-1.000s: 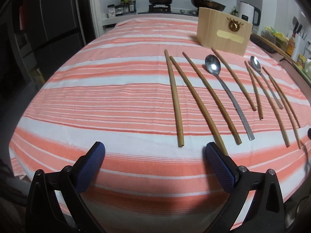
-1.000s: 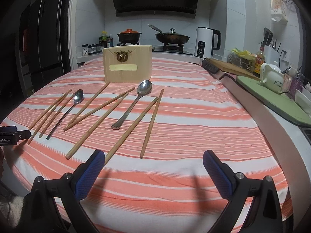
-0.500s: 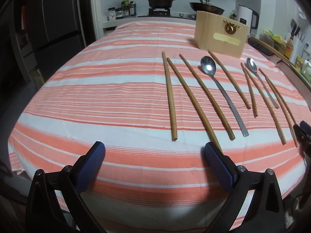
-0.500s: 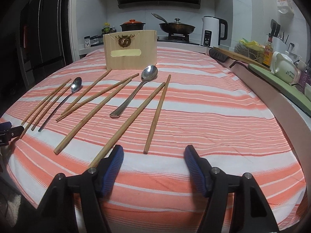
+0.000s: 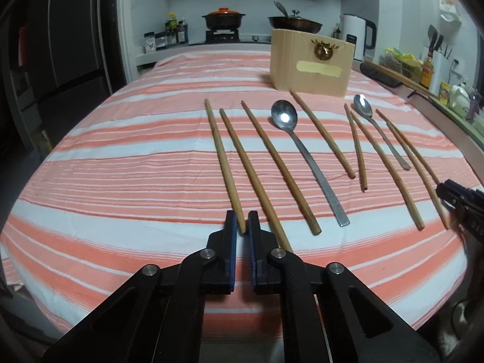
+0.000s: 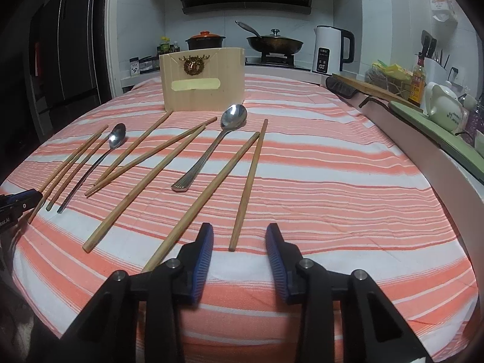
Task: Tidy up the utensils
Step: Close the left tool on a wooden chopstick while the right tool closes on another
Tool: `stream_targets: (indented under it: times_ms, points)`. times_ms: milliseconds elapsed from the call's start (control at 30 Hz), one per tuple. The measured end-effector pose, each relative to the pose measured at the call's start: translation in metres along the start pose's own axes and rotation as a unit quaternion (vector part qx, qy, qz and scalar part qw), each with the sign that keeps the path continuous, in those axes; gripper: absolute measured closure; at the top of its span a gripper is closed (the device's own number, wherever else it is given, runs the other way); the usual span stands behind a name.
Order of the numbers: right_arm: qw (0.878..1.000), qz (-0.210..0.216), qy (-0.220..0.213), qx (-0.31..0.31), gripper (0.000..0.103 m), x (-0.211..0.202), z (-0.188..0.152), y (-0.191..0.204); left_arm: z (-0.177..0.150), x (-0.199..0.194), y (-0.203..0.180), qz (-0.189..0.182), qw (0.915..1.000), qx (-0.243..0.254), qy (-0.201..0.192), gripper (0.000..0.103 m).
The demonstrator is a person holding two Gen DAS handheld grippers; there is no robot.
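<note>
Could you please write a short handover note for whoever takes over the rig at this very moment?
Left tongs: shut on the near end of the leftmost chopstick, which lies on the striped cloth.
Right tongs: closing around the near end of a chopstick, pads not yet touching it.
Things: the other chopsticks, the large spoon and the small spoon lie spread out before the wooden box.
Done: nothing sorted yet.
Left: lift both chopsticks, then organize everything.
</note>
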State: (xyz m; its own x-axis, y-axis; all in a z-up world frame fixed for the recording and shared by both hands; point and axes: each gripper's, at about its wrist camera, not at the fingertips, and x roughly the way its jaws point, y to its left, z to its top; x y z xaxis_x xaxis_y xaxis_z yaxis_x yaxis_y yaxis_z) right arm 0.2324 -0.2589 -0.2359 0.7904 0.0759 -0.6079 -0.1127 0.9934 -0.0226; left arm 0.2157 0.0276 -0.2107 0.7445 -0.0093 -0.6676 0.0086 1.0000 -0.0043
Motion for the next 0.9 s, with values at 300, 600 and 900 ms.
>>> stream_targets:
  times_ms: [300, 600, 900]
  points:
    - [1.000, 0.010, -0.005, 0.014, 0.097, -0.001, 0.002, -0.008, 0.001, -0.002, 0.004, -0.010, 0.9999, -0.014, -0.001, 0.100]
    - [0.999, 0.011, -0.033, 0.021, 0.098, -0.020, 0.016, -0.012, 0.013, -0.022, 0.013, -0.014, 0.9991, -0.031, -0.025, 0.101]
    - [0.995, 0.006, -0.098, 0.015, 0.098, -0.065, 0.061, -0.018, 0.056, -0.073, 0.022, -0.021, 0.9956, -0.025, -0.088, 0.101]
